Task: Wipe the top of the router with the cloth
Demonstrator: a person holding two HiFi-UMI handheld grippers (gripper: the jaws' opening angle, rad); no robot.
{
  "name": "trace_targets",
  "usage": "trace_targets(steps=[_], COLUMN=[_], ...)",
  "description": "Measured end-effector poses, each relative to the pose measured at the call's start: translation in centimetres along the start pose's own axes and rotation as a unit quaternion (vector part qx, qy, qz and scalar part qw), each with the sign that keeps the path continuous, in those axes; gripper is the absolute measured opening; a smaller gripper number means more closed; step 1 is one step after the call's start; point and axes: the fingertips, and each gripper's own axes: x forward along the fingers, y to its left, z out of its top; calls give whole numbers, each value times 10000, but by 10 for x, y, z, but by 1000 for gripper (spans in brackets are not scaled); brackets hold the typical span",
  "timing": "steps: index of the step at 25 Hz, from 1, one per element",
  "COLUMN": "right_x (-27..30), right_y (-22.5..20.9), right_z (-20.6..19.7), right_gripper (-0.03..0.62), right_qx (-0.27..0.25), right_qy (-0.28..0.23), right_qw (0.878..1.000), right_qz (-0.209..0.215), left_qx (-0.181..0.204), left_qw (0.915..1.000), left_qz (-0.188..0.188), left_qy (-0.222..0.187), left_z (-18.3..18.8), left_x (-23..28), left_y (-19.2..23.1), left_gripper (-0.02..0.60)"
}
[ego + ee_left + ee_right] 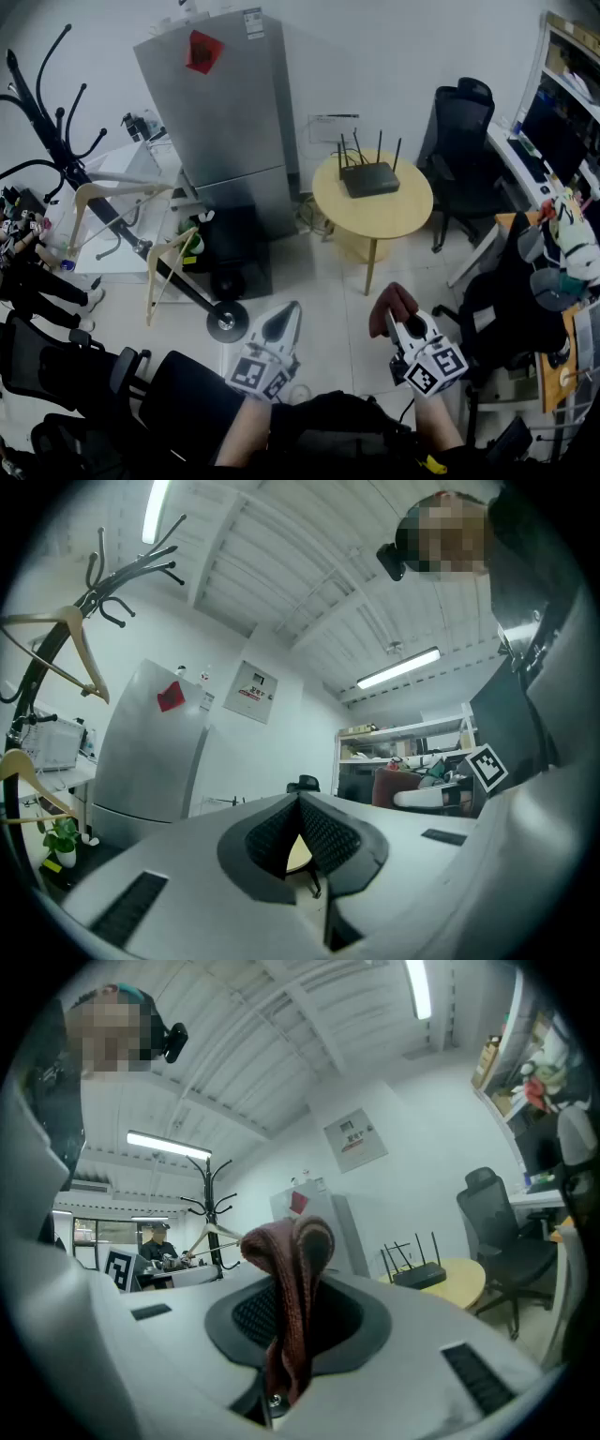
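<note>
The right gripper (410, 328) has its jaws clamped on the cloth (292, 1288), a reddish-brown knitted piece folded over the jaw tips, so that a rounded hump stands proud in front and a tail hangs down through the gap. Held that way, the hump is likely what would meet the router first, a soft pad rather than bare plastic. The left gripper (279, 326) has its jaws closed together with nothing between them, only a sliver of table showing past the pads in its own view. It seems idle, carried low beside the other with no part in the wipe. Both are close to the person's body and well apart from the router (368, 178), so the wiping has not begun and an approach across the floor is needed first. The router lies flat towards the back of the round table (403, 211), near the fridge (220, 112) and a chair (464, 117). It is a low, black, rectangular box with thin antennas upright along its rear edge; its top looks flat and bare, and the antennas are the only thing a sweep of the cloth might snag
</note>
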Motion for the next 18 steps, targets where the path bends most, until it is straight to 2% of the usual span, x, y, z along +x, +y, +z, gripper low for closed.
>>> trace_targets(steps=[8,12,18], right_x=[36,52,71], right_y=[37,54,74], right_z=[-13,-16,-14], right_gripper=[60,60,60], right_qx=[81,75,-66], right_qy=[36,164,171], right_qw=[9999,9997,9998], right_qz=[-47,-163,-44], left_qx=[-23,-238,-225], left_qw=[9999,9995,9996], left_qz=[103,-66,-154], left_qy=[29,-171,-57], left_z=[11,16,13], left_x=[-23,-25,-21], left_y=[46,63,81], left_gripper=[2,2,2])
